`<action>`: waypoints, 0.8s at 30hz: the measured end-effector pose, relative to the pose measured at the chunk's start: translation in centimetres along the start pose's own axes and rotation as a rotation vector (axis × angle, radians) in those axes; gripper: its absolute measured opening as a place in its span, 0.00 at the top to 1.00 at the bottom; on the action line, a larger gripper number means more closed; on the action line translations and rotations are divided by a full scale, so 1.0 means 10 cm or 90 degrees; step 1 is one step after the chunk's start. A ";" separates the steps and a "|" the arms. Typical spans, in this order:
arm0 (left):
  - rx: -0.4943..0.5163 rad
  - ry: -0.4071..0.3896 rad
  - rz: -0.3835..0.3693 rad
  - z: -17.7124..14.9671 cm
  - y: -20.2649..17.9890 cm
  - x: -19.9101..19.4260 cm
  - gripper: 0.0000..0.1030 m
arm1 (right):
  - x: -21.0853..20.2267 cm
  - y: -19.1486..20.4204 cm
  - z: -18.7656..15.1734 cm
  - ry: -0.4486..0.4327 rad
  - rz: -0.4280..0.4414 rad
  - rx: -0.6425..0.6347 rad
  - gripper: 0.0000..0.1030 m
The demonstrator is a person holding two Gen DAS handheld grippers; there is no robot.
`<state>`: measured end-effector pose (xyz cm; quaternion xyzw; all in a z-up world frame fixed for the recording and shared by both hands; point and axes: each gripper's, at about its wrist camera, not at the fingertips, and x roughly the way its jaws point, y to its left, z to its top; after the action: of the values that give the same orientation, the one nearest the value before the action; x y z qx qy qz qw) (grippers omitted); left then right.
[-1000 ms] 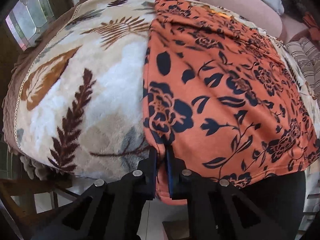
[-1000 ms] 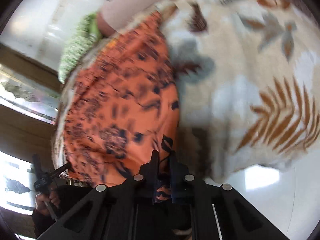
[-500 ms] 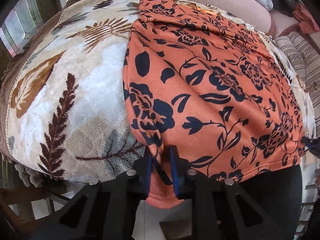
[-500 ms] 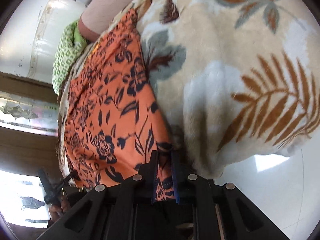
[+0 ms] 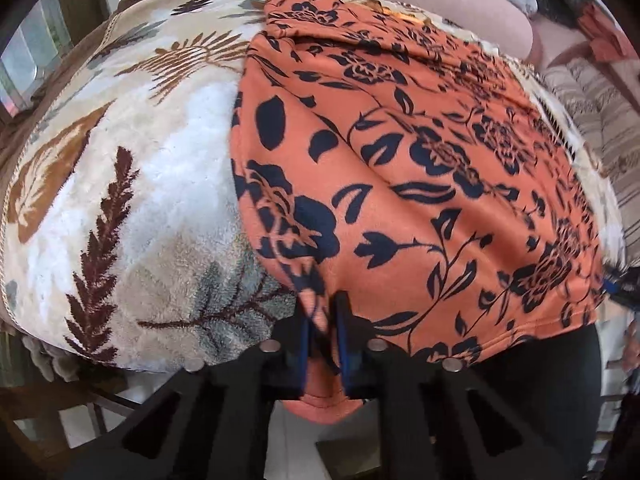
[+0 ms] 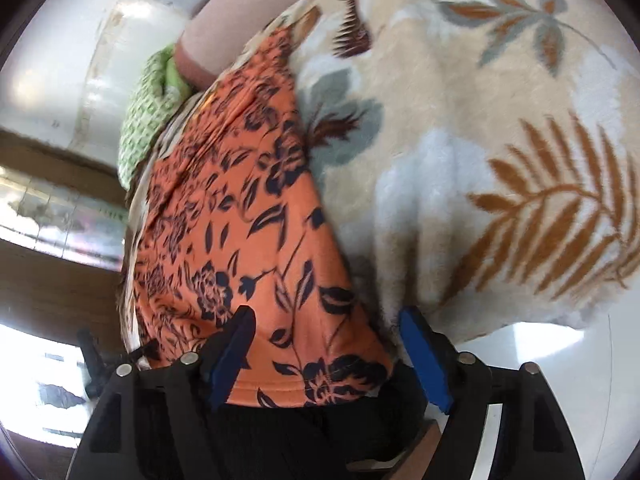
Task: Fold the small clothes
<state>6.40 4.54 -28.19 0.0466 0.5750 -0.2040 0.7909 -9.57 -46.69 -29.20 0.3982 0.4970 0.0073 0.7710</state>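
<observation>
Laying the garment flat before the first fold

The orange floral-print cloth garment (image 5: 400, 168) lies spread on the plush leaf-patterned blanket (image 5: 132, 208); the left gripper (image 5: 324, 320) pinches its near hem, the right gripper (image 6: 328, 356) is opening, cloth between unpressed. Next, likely regrasp to fold.

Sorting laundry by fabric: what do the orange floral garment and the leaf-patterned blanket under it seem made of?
Orange garment with navy flowers: likely a thin, matte stretch knit; it drapes in soft folds. Cream leaf-patterned blanket: plush fleece, probably synthetic; its fuzzy pile shows.
</observation>
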 end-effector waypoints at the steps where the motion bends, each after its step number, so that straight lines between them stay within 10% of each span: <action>1: 0.001 -0.002 -0.001 0.00 0.00 -0.01 0.91 | 0.04 0.03 -0.02 0.006 -0.016 -0.010 0.50; 2: 0.003 -0.005 0.000 0.00 0.00 -0.02 0.92 | 0.10 0.15 -0.05 0.006 -0.094 -0.049 0.61; 5: 0.015 -0.020 -0.017 0.01 -0.03 -0.12 0.93 | 0.04 0.25 -0.04 0.018 -0.089 -0.056 0.93; 19: -0.009 -0.130 -0.182 0.81 0.07 -0.98 0.94 | -0.90 0.86 0.77 -0.113 0.180 0.000 0.94; 24: -0.007 -0.131 -0.189 0.97 0.09 -0.98 0.94 | -0.91 1.07 1.19 -0.102 0.107 -0.029 0.90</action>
<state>12.84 5.04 -15.97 -0.0645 0.4927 -0.3190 0.8070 -0.89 -50.30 -13.39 0.4198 0.3985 0.0512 0.8138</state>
